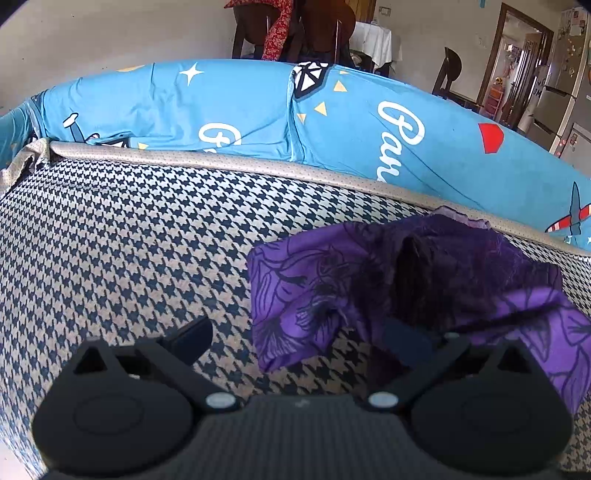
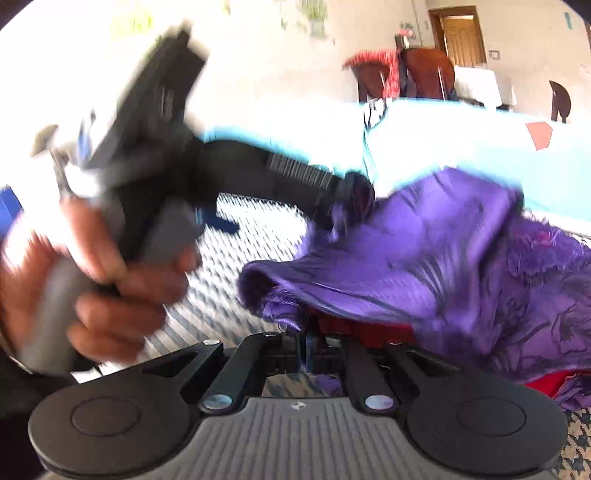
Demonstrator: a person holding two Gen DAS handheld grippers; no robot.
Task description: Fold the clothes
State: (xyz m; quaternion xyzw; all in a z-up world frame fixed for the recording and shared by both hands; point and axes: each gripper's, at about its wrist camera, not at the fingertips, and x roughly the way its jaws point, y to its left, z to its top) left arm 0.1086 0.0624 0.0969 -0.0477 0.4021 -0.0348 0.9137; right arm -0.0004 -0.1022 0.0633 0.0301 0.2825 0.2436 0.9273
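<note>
A purple garment (image 1: 424,266) with a dark flower print lies bunched on the houndstooth surface (image 1: 129,240). My left gripper (image 1: 299,338) is open just in front of the cloth. Part of the cloth drapes over its right finger (image 1: 406,343), and nothing is pinched between the fingers. In the blurred right wrist view, my right gripper (image 2: 306,345) is shut on an edge of the purple garment (image 2: 424,251), lifting it. Red fabric (image 2: 369,328) shows under that edge. A hand (image 2: 110,280) holds the left gripper (image 2: 347,199), whose tip touches the cloth's far edge.
A blue printed cushion or bolster (image 1: 240,107) runs along the far edge of the houndstooth surface. Behind it stand wooden chairs (image 1: 317,29), a white-covered table (image 1: 373,40) and a fridge (image 1: 565,92). The houndstooth surface stretches out to the left of the garment.
</note>
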